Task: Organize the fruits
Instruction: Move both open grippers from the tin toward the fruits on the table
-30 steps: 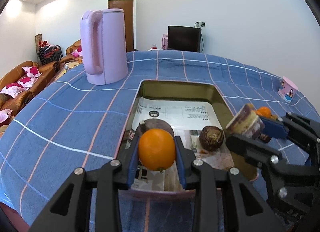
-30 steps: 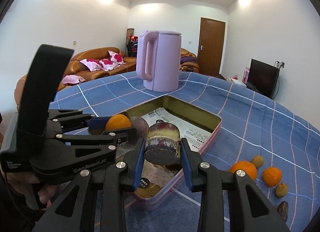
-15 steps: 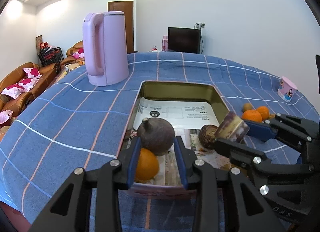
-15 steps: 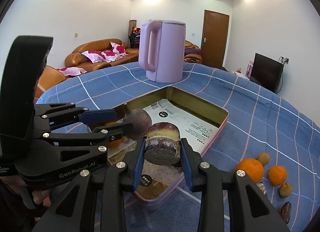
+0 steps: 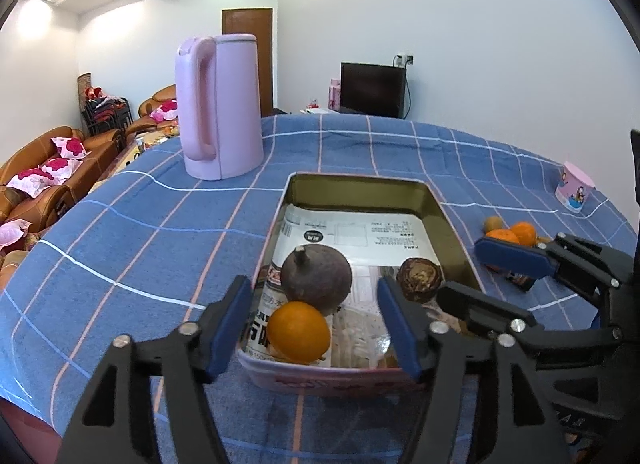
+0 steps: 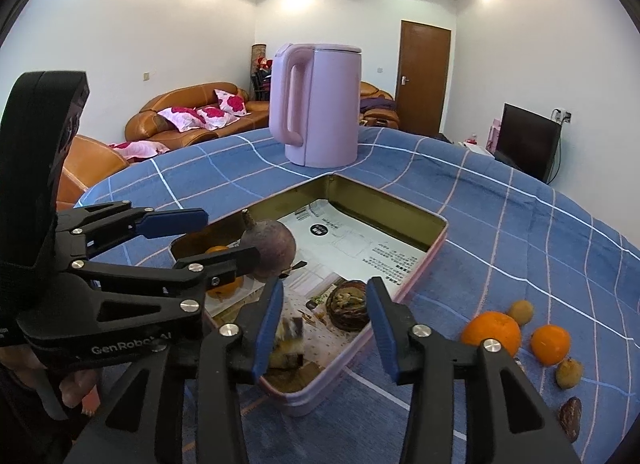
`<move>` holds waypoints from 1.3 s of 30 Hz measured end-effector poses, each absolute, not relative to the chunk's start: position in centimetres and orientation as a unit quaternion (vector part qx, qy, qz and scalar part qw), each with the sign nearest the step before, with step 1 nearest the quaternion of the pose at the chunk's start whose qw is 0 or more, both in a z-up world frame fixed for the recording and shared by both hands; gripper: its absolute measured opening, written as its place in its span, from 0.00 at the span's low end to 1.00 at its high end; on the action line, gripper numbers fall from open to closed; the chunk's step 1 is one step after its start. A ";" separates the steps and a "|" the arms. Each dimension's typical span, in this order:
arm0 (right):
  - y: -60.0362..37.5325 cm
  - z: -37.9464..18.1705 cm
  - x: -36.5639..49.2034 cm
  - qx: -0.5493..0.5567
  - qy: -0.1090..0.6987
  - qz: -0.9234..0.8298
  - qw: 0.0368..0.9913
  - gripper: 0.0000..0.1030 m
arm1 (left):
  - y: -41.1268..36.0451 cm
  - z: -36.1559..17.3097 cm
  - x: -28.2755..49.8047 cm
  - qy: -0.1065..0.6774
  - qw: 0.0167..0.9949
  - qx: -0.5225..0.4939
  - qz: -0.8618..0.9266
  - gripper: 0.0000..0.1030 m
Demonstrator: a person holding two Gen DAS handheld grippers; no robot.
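A pink-rimmed metal tin point(image 5: 452, 219) lined with printed paper lies on the blue checked tablecloth. In it are an orange point(image 5: 298, 332), a dark purple mangosteen point(image 5: 316, 280) and a brown round fruit point(image 5: 419, 279). My left gripper point(image 5: 310, 330) is open and empty, its fingers either side of the orange at the tin's near edge. My right gripper point(image 6: 322, 328) is open; a purple-and-yellow fruit piece point(image 6: 286, 344) lies blurred in the tin point(image 6: 436, 240) by its left finger. Two oranges point(image 6: 492, 334) and small brown fruits point(image 6: 568, 372) lie on the cloth at the right.
A tall pink kettle point(image 5: 218, 107) stands behind the tin on the left. A small pink cup point(image 5: 574, 191) sits at the far right of the table. The table's near edge runs just below both grippers. Sofas and a TV stand beyond the table.
My left gripper opened and let the orange rest in the tin beside the mangosteen. My right gripper opened and dropped the purple-and-yellow fruit piece into the tin.
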State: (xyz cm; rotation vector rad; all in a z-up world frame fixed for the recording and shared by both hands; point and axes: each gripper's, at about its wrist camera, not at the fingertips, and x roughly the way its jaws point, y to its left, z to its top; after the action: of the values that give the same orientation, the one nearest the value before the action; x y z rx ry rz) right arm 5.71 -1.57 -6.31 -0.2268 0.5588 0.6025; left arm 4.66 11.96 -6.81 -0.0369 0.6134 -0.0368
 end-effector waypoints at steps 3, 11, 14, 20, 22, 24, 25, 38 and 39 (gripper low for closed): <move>-2.5 -6.1 5.2 -0.113 0.266 0.280 0.915 0.50 | 11.8 -6.4 4.3 0.295 0.955 -0.022 -0.020 0.76; -10.0 -5.2 4.3 -0.099 0.260 0.210 0.937 0.50 | 8.7 -5.1 4.0 0.283 0.958 -0.010 -0.047 0.76; -13.3 -5.1 4.3 -0.092 0.265 0.175 0.944 0.50 | 7.2 -4.8 4.1 0.282 0.958 -0.003 -0.058 0.76; -18.5 -5.4 5.2 -0.060 0.281 0.121 0.950 0.50 | 3.4 -4.5 4.5 0.281 0.956 0.012 -0.087 0.76; -19.3 -5.6 5.4 -0.051 0.286 0.113 0.950 0.50 | 2.0 -4.6 4.6 0.283 0.954 0.020 -0.096 0.76; -19.8 -6.0 5.7 -0.043 0.296 0.112 0.948 0.50 | 0.5 -4.7 4.8 0.287 0.952 0.027 -0.103 0.76; -19.9 -6.2 5.9 -0.041 0.301 0.113 0.946 0.50 | -0.3 -4.9 5.0 0.290 0.950 0.030 -0.108 0.76; -20.1 -8.4 8.7 -0.027 0.381 0.138 0.914 0.50 | -4.1 -6.5 6.3 0.312 0.941 0.047 -0.122 0.76; -20.2 -8.6 8.9 -0.026 0.386 0.138 0.912 0.50 | -4.2 -6.4 6.3 0.312 0.941 0.047 -0.123 0.76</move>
State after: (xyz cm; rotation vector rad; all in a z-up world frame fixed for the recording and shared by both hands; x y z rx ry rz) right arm 8.90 -20.16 -8.58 -0.0528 0.7953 0.2836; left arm 6.34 -4.16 -6.42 0.0953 0.6370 -0.2500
